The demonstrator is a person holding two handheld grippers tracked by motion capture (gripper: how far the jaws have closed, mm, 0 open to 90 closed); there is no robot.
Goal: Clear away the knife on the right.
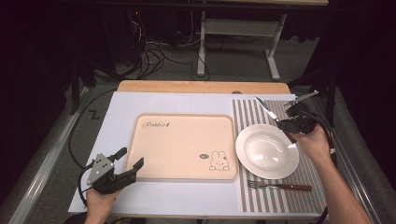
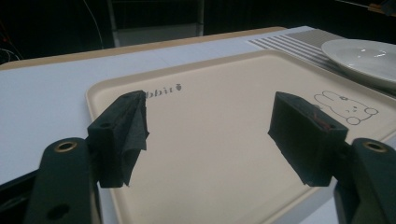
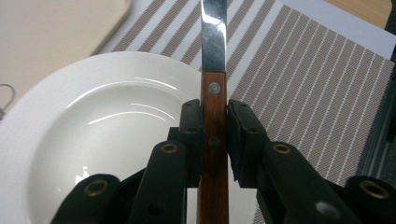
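One white sheet (image 1: 187, 198) covers the table (image 1: 201, 87) (dark room behind).

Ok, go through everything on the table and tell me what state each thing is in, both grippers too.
right gripper: shut on the knife's wooden handle
knife: held above the plate's rim
left gripper: open, nothing between its jaws
plate: empty, on the striped mat
tray: empty
fork: lying flat on the striped mat
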